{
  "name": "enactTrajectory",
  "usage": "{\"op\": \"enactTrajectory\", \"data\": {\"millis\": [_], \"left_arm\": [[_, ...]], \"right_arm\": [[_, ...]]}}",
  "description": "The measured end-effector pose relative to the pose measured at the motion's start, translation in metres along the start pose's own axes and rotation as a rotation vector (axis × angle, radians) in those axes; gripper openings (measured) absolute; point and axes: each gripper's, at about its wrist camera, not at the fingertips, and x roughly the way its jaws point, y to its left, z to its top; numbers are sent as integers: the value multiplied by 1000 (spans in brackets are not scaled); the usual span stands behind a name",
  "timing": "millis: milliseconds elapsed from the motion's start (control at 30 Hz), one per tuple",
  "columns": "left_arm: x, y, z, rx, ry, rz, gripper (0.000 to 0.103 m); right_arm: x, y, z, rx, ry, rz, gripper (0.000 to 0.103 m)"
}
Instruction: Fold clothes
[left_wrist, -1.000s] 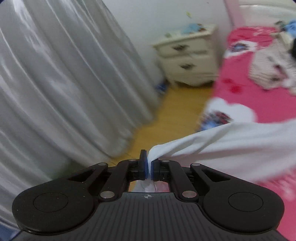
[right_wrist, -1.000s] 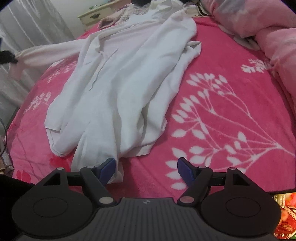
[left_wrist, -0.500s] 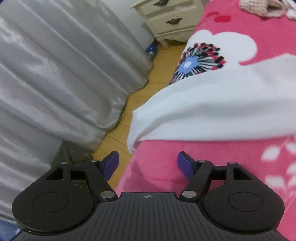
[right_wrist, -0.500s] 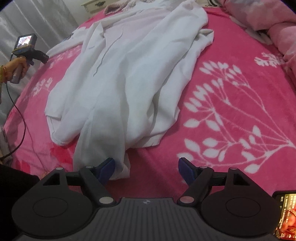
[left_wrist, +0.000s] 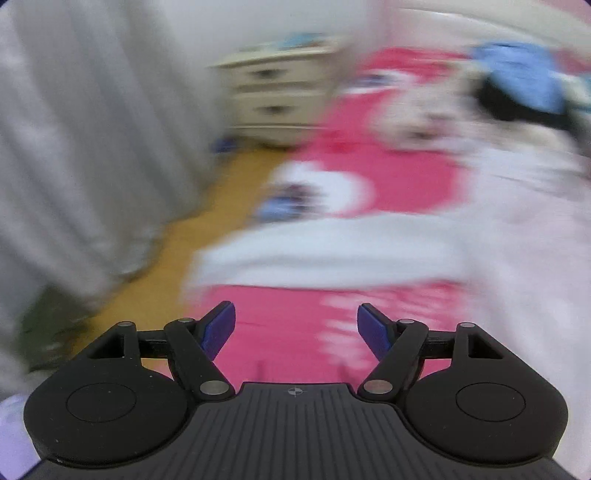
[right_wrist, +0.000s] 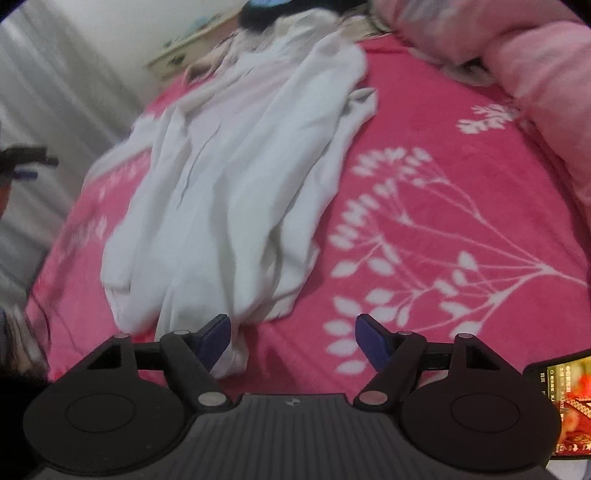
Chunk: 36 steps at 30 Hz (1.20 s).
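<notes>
Your left hand-held gripper (left_wrist: 295, 325) stands with its jaws wide apart and nothing between them. They have just been opening, and the white sleeve (left_wrist: 332, 243) now lies flat on the pink bed cover (left_wrist: 288, 332), ahead of the fingertips and clear of them. The left wrist view is badly smeared, so you cannot read the sleeve's edge exactly. It seems laid straight out to the side so that you can fold it back over the body in 1 clean move.

Your right hand-held gripper (right_wrist: 291, 336) is also parted, its jaws having just closed a little, and it grips nothing. The near end of the white garment (right_wrist: 236, 192) lies just beside and partly behind its left finger (right_wrist: 216, 338), while the gap between the 2 fingers shows only bed cover. You appear to be hovering there because that hem is the natural corner to pinch next.

The garment runs away from this gripper in long soft ridges towards the heaped clothes (right_wrist: 280, 22) at the far end of the bed. It is not smoothed flat, so any fold made now would likely trap those creases. To the right of the gripper, a phone (right_wrist: 565, 398) rests at the bed's edge, well clear of the cloth. To its far left, your other gripper (right_wrist: 26, 162) shows beyond the bed's side.
</notes>
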Motion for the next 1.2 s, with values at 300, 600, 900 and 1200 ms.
{"op": "enactTrajectory", "data": {"millis": [300, 600, 900, 1200], "left_arm": [[2, -201, -95, 268, 435, -777, 74], [29, -258, -139, 294, 506, -734, 26], [39, -171, -118, -336, 548, -992, 8], [57, -145, -129, -696, 563, -1215, 8]], "right_arm": [[11, -29, 3, 173, -3, -16, 63], [18, -31, 1, 152, 3, -13, 63], [15, -25, 7, 108, -23, 11, 63], [-5, 21, 14, -71, -125, 244, 78]]}}
